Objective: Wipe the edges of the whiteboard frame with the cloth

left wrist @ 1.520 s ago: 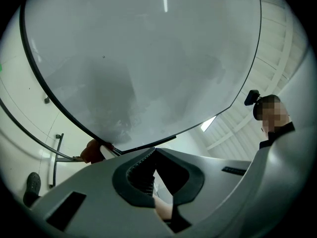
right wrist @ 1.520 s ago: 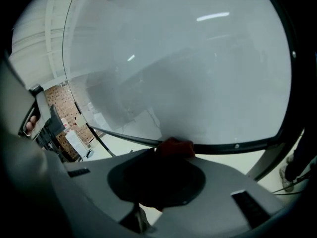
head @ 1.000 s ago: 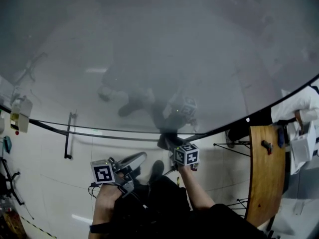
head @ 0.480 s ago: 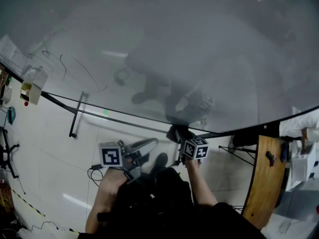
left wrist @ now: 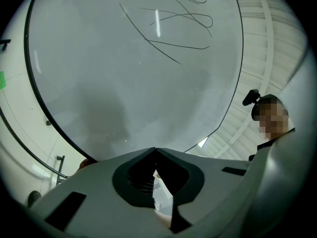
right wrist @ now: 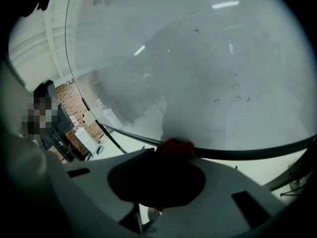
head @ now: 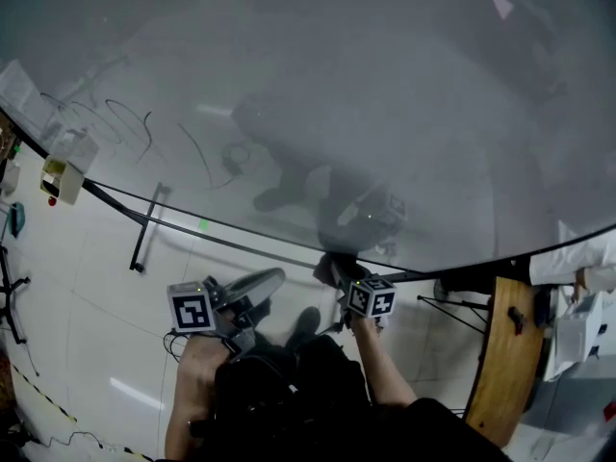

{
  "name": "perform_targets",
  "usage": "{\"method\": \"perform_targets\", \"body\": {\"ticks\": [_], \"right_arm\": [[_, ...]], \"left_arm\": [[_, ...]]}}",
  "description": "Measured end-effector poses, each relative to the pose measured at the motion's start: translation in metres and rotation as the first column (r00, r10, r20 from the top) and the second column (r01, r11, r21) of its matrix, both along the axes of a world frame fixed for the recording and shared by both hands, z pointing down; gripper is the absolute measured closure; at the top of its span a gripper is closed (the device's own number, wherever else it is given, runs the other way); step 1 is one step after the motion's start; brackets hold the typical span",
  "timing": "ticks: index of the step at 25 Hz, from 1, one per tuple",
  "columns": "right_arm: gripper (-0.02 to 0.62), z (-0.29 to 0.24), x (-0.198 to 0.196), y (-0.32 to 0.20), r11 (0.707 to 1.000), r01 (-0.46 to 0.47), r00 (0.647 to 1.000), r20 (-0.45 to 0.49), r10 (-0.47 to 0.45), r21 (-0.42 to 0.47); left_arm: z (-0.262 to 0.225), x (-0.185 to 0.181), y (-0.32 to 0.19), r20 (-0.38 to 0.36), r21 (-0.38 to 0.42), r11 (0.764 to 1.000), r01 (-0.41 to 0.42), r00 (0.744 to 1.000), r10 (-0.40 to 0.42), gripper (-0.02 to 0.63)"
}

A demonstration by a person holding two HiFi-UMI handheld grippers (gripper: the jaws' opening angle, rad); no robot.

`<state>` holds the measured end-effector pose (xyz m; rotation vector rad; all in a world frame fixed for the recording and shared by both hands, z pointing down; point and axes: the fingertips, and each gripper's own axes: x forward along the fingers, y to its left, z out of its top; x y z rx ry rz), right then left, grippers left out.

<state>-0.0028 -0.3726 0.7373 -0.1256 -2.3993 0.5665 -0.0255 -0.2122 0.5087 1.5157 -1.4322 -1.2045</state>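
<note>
Right gripper (right wrist: 168, 157), fingers clamped on the cloth (right wrist: 174, 147), seemingly soft and light, best held bunched, against the rigid frame (right wrist: 247, 154); left gripper (left wrist: 155, 151), fingers closed, empty.

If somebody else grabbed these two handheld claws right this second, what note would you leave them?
Left gripper: shut, empty, held below the whiteboard and touching nothing.
Right gripper: shut on the cloth, which is pressed against the bottom edge of the whiteboard frame.
Done: wiping is under way on the bottom edge. How much of the frame is already clean cannot be told.
Left: probably slide the cloth along the rest of the bottom edge, then the other edges. The pen scribbles are not part of this job.
</note>
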Motion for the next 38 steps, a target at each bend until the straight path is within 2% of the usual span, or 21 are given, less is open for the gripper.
{"method": "perform_targets", "body": {"ticks": [9,16,21,23,27,31,35,38], "right_arm": [[0.537,0.0,-0.024,0.032,0.999,0.032,0.999,-0.021,-0.032,0.009],[0.537,-0.003,-0.036,0.048,1.0,0.0,1.0,-0.023,0.001,0.021],[0.537,0.0,-0.043,0.059,0.999,-0.018,0.999,-0.041,0.019,0.035],[0.537,0.0,-0.047,0.065,0.999,-0.014,0.999,-0.048,0.016,0.042],[0.537,0.0,-0.058,0.078,0.998,0.006,0.999,-0.049,-0.003,0.056],[0.537,-0.002,-0.064,0.088,0.998,0.035,0.998,-0.052,-0.033,0.049],[0.537,-0.003,-0.07,0.1,0.997,0.072,0.997,-0.029,-0.071,0.035],[0.537,-0.003,-0.075,0.109,0.993,0.109,0.994,-0.022,-0.109,0.032]], "left_arm": [[0.002,-0.021,0.024,0.004,0.012,1.0,0.01,1.0,-0.01,0.62],[0.003,-0.03,0.052,0.023,0.001,1.0,0.007,1.0,-0.007,0.62],[0.01,-0.035,0.08,-0.029,0.025,0.999,0.02,0.999,-0.019,0.62],[0.011,-0.038,0.089,-0.017,0.02,1.0,0.024,1.0,-0.023,0.62],[0.016,-0.043,0.105,-0.03,-0.002,0.999,0.05,0.998,-0.05,0.62],[0.015,-0.043,0.107,-0.053,0.017,0.997,0.073,0.996,-0.072,0.62],[0.019,-0.052,0.109,-0.017,-0.034,0.993,0.115,0.993,-0.116,0.62],[0.021,-0.058,0.11,-0.017,-0.06,0.986,0.156,0.987,-0.158,0.62]]}}
